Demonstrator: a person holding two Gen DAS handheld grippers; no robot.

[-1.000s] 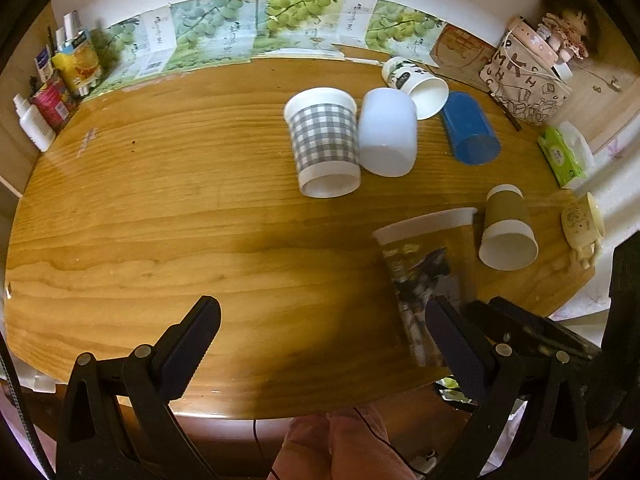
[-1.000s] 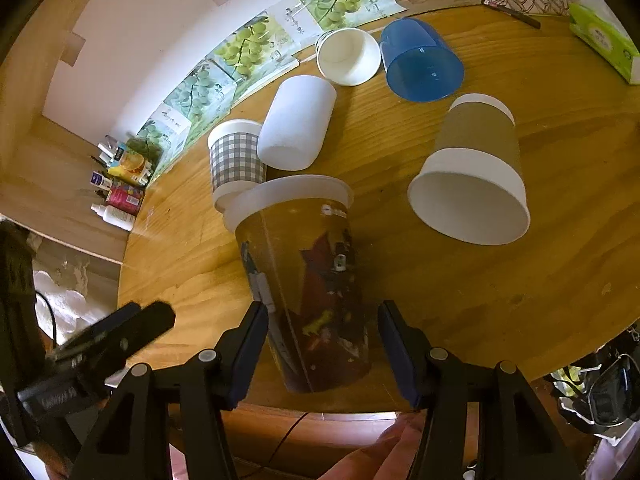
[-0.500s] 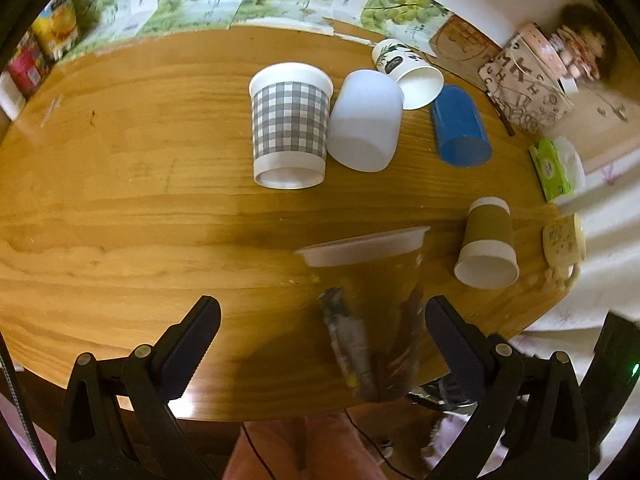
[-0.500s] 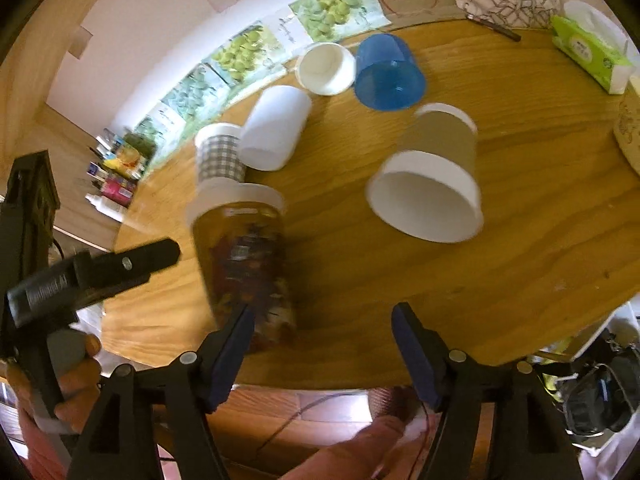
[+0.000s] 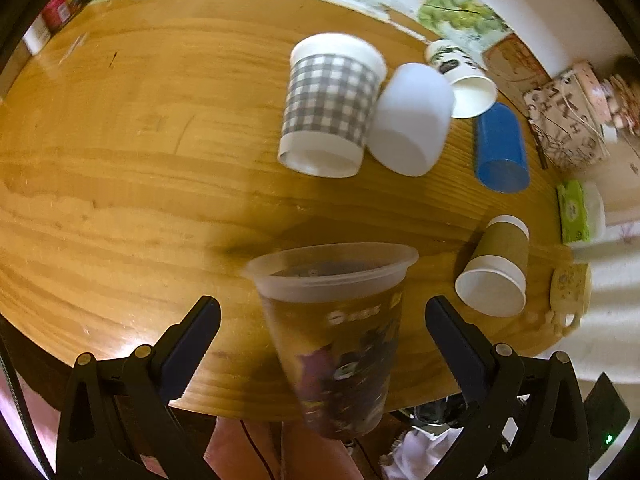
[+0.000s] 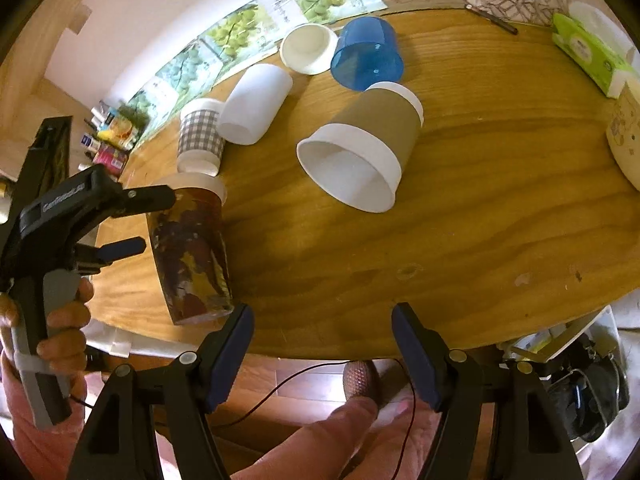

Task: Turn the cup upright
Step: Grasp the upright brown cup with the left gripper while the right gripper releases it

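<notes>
A clear plastic cup (image 5: 336,332) with a dark printed picture stands upright at the front edge of the wooden table (image 5: 120,168), rim up. My left gripper (image 5: 322,336) is open, its fingers on either side of the cup with gaps. In the right wrist view the same cup (image 6: 190,248) is at the left, and the left gripper (image 6: 138,224) straddles it. My right gripper (image 6: 322,350) is open and empty over the table's front edge, to the right of the cup.
Other cups lie on their sides behind: a grey checked one (image 5: 328,104), a white one (image 5: 412,120), a printed paper one (image 5: 464,80), a blue one (image 5: 500,148) and a brown-sleeved one (image 5: 496,268). A green tissue pack (image 5: 572,212) and a patterned bag (image 5: 568,120) are at the right.
My right gripper let go of the clear cup and drew back to the right. My left gripper moved in around the cup, which now stands upright.
</notes>
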